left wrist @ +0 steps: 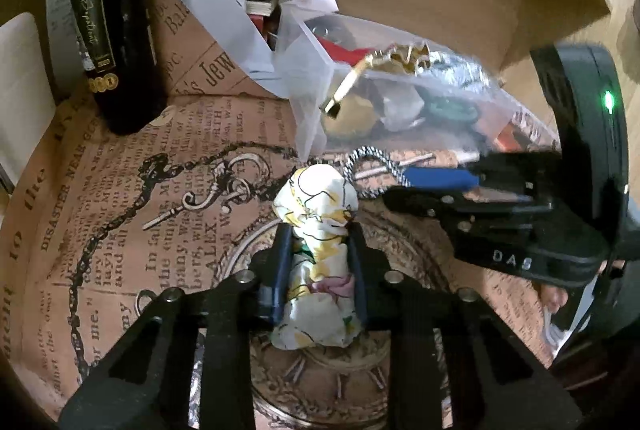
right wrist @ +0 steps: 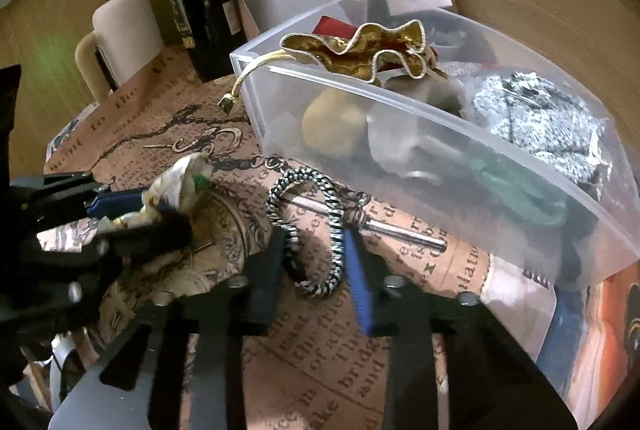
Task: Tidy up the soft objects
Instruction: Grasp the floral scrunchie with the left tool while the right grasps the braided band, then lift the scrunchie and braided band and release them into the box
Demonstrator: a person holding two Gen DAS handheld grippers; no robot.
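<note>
Frosted plastic blurs most of what sits in the storage bin (right wrist: 420,134): a gold pouch (right wrist: 360,50) drapes over its near rim, a crumpled silver wad (right wrist: 536,118) fills the far end, and the yellowish and green shapes behind the wall are too hazy to name. On the newsprint-patterned paper (left wrist: 160,198) covering the desk, the left gripper (left wrist: 318,234) is clamped on a white floral cloth (left wrist: 316,206). This cloth is bunched into a roll whose long axis runs along the fingers, its knotted end pointing away from the camera toward the bin; the near end is partly hidden between the fingers. The right gripper (right wrist: 316,250) stands apart around a black-and-white braided cord (right wrist: 320,230), which loops across a metal rod (right wrist: 400,230); whether the fingers touch it I cannot tell. A dark bottle (left wrist: 116,30) is cut off at the top edge.
</note>
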